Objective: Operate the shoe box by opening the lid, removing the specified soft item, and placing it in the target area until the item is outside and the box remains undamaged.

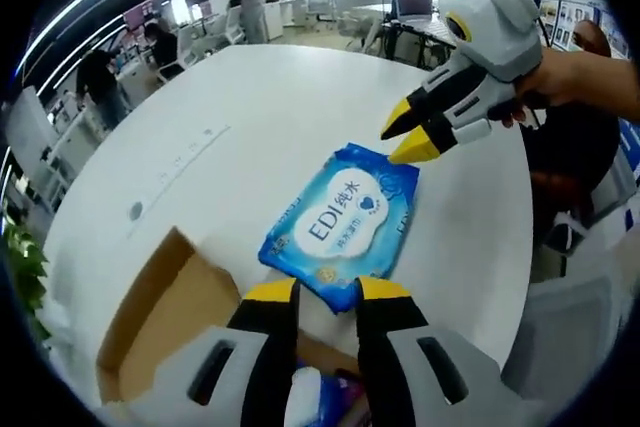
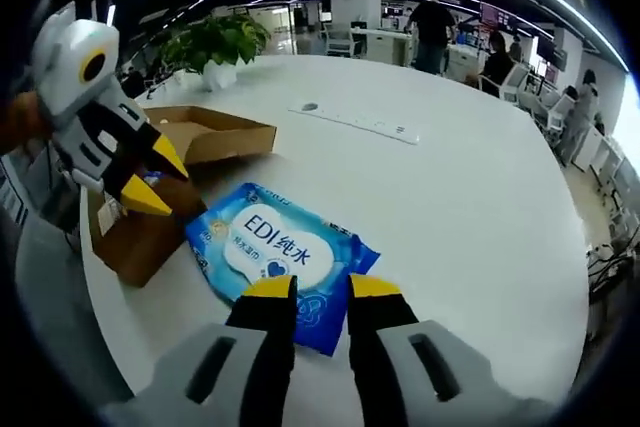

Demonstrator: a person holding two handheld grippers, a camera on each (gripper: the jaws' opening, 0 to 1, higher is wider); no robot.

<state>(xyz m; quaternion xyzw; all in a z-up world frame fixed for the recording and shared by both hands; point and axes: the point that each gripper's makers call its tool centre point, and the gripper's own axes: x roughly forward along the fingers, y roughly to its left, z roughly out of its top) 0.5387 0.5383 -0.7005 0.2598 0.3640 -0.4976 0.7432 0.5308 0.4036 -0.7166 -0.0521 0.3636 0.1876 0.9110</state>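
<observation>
Wipes lie flat on the white tabletop, just ahead of the left claw, whose spread jaws sit at the pack's near edge, holding nothing. From the other side, the right claw is likewise parted and empty at the pack's opposite edge. Beside the pack stands the open box. Farther off: a power strip, a plant, desks and people.
</observation>
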